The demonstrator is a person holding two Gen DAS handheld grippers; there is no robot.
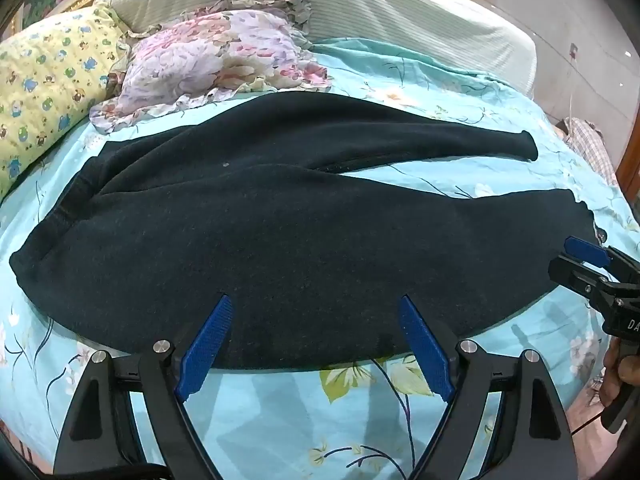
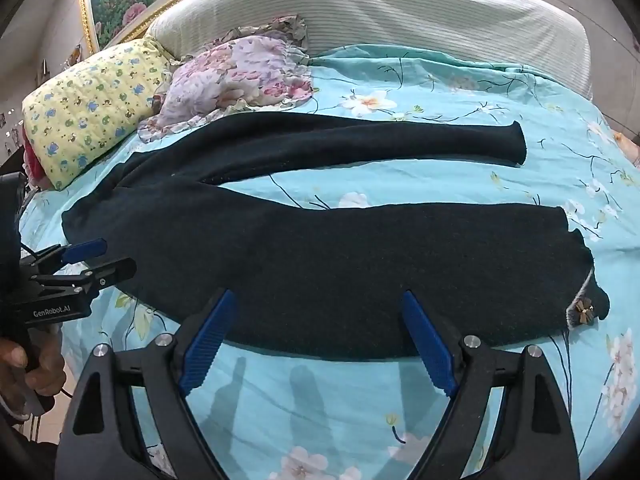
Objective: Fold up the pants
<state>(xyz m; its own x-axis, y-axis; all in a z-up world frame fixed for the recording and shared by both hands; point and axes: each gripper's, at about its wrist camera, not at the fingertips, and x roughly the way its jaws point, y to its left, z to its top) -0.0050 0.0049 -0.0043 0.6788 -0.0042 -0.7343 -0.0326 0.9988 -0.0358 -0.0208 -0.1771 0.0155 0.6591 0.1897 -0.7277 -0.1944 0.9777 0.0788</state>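
We see the dark pants (image 1: 280, 216) spread flat across the middle of the frame on the blue floral bed (image 1: 280, 420), waistband left, legs right. Both the left gripper (image 1: 316, 320) and right gripper (image 2: 320, 316) hold their fingers wide apart, gripping nothing, at the pants' near edge. Pillows (image 1: 52, 92) lie at upper left.

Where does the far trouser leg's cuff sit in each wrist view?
Left wrist view: the cuff is right of centre, above the middle, on the blue bedspread.
Right wrist view: the cuff is right of centre, in the upper half.
Shared landmark: the pink floral pillow beyond the pants.
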